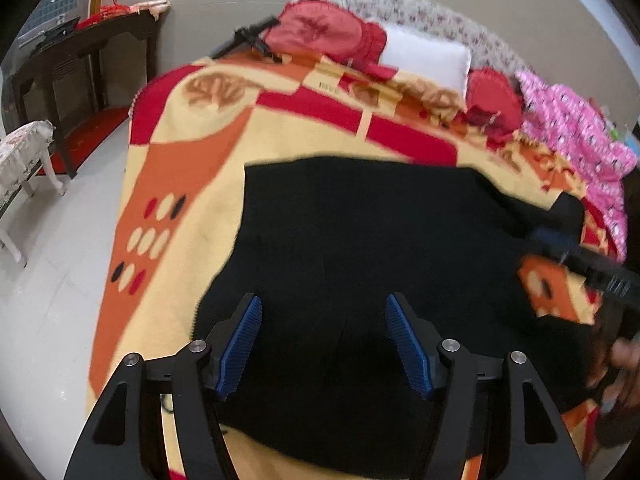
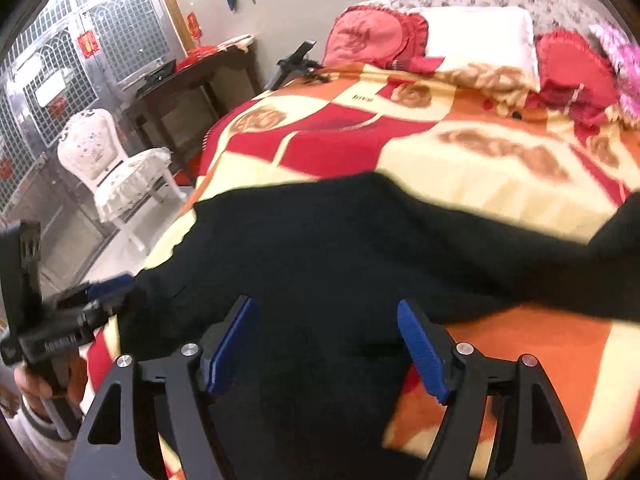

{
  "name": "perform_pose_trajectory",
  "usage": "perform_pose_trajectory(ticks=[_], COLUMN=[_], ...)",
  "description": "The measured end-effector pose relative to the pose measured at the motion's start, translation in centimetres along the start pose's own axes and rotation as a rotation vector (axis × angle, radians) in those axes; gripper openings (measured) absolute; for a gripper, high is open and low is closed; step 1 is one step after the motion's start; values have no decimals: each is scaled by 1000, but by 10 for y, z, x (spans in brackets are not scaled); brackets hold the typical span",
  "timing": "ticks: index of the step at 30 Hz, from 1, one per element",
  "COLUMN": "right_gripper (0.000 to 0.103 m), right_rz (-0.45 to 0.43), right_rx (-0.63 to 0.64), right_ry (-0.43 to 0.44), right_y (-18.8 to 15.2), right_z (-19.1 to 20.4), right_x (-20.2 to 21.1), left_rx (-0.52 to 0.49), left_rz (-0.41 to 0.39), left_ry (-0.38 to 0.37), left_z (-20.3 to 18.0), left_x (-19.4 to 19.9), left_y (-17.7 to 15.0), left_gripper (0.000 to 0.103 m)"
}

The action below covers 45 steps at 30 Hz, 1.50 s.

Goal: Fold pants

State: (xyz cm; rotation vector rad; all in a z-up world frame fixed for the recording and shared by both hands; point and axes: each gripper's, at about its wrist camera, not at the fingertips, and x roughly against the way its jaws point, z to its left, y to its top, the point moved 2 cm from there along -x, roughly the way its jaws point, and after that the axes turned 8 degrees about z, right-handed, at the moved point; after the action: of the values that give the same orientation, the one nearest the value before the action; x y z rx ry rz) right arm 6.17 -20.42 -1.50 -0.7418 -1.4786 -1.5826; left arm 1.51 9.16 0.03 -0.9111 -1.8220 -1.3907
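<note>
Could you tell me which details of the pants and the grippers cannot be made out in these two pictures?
- Pants: seams, waistband and fold lines are lost in flat black cloth and blur, both views.
- Pants' near edge: hidden behind the left gripper in the left view.
- Pants' far end: cut off by the right view's edge.
- Right gripper: smeared by blur in the left view; in its own view the jaws stand open.

Both tools (image 1: 324,346) (image 2: 326,350) agape, empty
</note>
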Motion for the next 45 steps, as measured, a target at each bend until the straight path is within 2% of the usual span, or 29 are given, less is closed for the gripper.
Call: perform_pose_trajectory(ticks=[2, 4, 11, 13, 16, 17, 18, 19, 21, 22, 23, 26, 29, 31, 33, 35, 37, 38, 40, 41, 42, 45], right_gripper=[77, 78, 78, 78, 76, 66, 52, 46, 19, 13, 9, 7, 7, 6, 0, 0, 1, 5, 36, 64, 74, 73], right_rz=[-19, -35, -30, -23, 8, 17, 28, 41, 64, 72, 70, 45, 10, -14, -42, -59, -74, -95, -105, -96, -88, -61], right_rx=[22, 28, 54, 63, 84, 90, 95, 98, 94, 91, 88, 72, 82, 84, 84, 98, 99, 84, 65, 59, 54, 99], right_ry=[-24, -49, -76, -78, -99, -107, -121, -132, -137, -144, -147, -87, -73, -65, -36, -28, -63, -89, -121, -123, -118, -133], right_y=[11, 22, 57, 62, 66, 67, 68, 69, 67, 66, 65, 58, 51, 46, 36, 25, 18, 17, 18, 19, 22, 30], right_z=[-4, -9, -20, -21, -22, -24, -25, -27, -31, -32, -34, -33, -27, -23, -18, -12, -12, -15, -20, -22, -23, -17], right_x=[0, -2, -26, -34, -49, -54, -59, -65, -73, -75, -74, -55, -30, -11, 9, 25, 36, 41, 43, 41, 37, 18], left_rx=[9, 27, 60, 70, 55, 36, 19, 1, -14, -10, -3, 68, 144, 172, 192, 206, 211, 211, 208, 203, 197, 182], left_rz=[38, 51, 32, 19, -2, -14, -19, -22, -19, -15, -12, -9, -22, -32, -58, -75, -75, -73, -64, -64, -64, -68], left_ry=[32, 23, -3, -9, 28, 37, 46, 59, 66, 60, 50, -16, -67, -79, -91, -98, -97, -97, -101, -104, -102, -88], left_z=[2, 4, 1, 2, 2, -1, -3, -5, -7, -7, -6, 5, 16, 21, 26, 31, 33, 33, 30, 29, 27, 24], left_x=[-18, -25, -29, -34, -41, -42, -42, -44, -44, -44, -43, -35, -24, -18, -10, -4, -1, -1, -1, 0, 1, 2], left_y=[4, 9, 31, 32, 21, 18, 16, 14, 12, 11, 11, 9, 8, 6, 2, -4, -8, -10, -12, -13, -12, -10], left_gripper=[65, 65, 67, 72, 74, 74, 74, 74, 74, 74, 74, 74, 74, 73, 73, 74, 74, 74, 74, 74, 74, 74])
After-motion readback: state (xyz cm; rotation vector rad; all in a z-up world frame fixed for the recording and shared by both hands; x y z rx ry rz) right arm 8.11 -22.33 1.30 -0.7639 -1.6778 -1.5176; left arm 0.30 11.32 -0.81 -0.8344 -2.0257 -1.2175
